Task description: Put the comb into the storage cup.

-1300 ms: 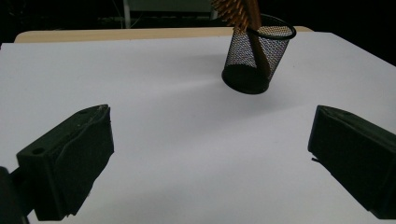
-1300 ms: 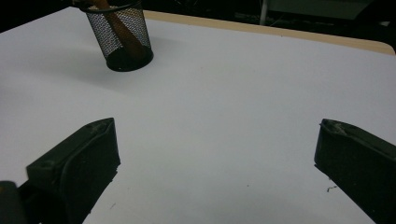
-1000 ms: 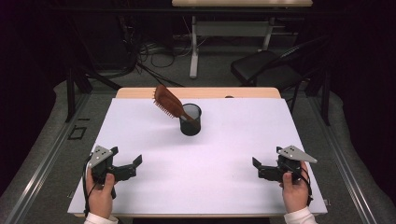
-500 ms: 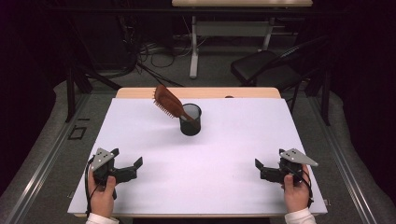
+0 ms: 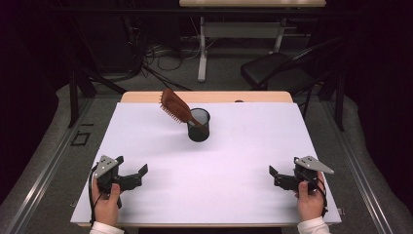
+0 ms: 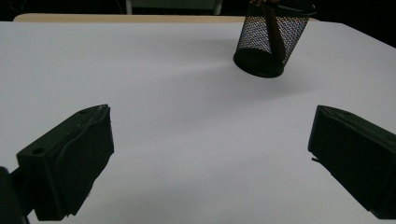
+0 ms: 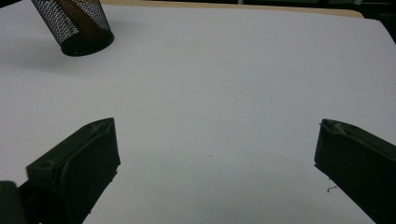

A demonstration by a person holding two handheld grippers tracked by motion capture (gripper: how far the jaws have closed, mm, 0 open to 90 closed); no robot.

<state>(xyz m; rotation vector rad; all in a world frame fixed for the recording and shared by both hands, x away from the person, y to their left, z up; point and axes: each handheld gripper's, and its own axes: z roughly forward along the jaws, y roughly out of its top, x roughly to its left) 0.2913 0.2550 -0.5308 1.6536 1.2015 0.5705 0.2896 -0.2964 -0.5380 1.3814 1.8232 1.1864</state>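
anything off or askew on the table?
Mostly tidy. One oddity: the brown hairbrush stands handle-down in the black mesh cup, its head leaning far out over the rim to the left. Cup upright, nothing spilled. Both tools, left and right, open.

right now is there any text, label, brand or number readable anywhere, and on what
None: no readable text in any view.
The brown hairbrush leaning out of the black mesh cup bears no visible mark.
The mesh cup shows no label.
The white table sheet is blank.
The left tool and right tool show no lettering.
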